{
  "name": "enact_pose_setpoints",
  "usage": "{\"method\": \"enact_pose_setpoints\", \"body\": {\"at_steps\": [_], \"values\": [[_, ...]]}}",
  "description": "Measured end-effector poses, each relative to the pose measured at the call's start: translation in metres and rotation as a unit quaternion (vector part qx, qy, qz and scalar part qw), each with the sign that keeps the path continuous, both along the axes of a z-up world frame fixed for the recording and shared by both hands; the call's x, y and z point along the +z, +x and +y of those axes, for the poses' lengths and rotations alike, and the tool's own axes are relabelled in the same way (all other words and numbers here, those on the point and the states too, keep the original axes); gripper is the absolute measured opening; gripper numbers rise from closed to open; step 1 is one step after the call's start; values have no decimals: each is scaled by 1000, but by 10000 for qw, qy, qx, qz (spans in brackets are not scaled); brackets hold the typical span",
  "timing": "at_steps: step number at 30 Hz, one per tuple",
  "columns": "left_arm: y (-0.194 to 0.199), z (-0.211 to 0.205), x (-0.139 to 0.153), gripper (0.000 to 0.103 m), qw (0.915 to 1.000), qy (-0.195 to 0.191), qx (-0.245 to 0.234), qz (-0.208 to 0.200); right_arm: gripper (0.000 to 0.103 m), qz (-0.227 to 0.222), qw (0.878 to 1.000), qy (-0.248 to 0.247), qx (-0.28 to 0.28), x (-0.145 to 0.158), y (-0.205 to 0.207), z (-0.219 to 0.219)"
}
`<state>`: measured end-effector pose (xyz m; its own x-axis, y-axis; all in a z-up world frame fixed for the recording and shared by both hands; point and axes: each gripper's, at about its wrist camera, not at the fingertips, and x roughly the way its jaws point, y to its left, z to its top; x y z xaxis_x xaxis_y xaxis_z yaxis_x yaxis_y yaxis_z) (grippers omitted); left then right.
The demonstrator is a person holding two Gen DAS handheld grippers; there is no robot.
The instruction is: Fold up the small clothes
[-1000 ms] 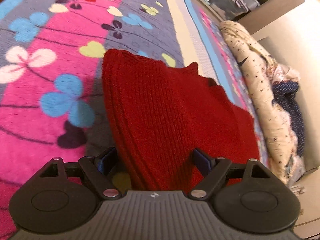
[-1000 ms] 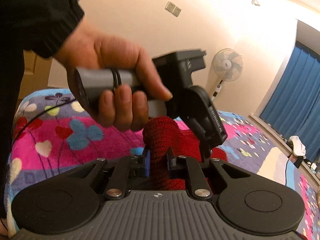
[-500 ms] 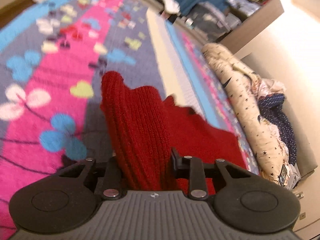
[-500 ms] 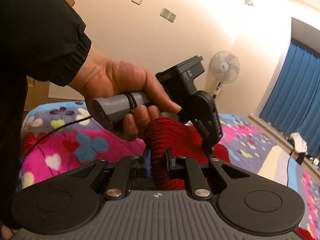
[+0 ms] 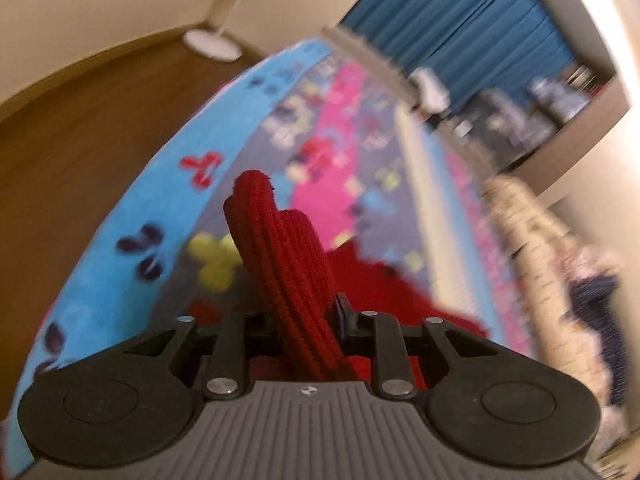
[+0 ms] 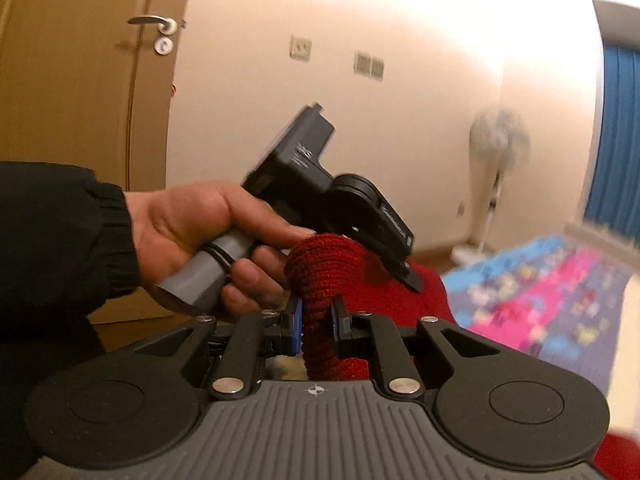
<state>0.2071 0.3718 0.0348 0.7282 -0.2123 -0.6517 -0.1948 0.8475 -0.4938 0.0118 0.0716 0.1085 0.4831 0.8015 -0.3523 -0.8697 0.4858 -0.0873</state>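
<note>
A red knitted garment [image 5: 288,264] is pinched between the jaws of my left gripper [image 5: 302,316], which is shut on a bunched fold of it. The rest of it hangs down toward the flowered blanket [image 5: 120,208]. My right gripper [image 6: 316,316] is shut on another bunched fold of the same red garment [image 6: 324,264]. In the right wrist view the person's hand holds the left gripper [image 6: 400,268] just beyond my right one, its tip against the red knit. Both grippers hold the garment lifted above the bed.
The bed carries a blue, pink and grey blanket [image 6: 560,292]. A rolled cream quilt [image 5: 532,248] and dark clothes lie along its right side. A standing fan [image 6: 496,160], a wooden door [image 6: 80,80], blue curtains [image 5: 452,28] and wooden floor [image 5: 80,120] surround it.
My left gripper closed on the red garment and lifted it, tilting up so floor and curtains show. My right gripper stayed shut on the garment and rose too.
</note>
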Motion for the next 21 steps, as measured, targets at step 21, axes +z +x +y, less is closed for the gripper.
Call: {"method": "enact_pose_setpoints", "body": {"at_steps": [21], "values": [[-36, -199, 12, 62, 9631, 2315, -1236, -593, 9, 3870, 8217, 1450, -3925, -90, 80, -326]]}}
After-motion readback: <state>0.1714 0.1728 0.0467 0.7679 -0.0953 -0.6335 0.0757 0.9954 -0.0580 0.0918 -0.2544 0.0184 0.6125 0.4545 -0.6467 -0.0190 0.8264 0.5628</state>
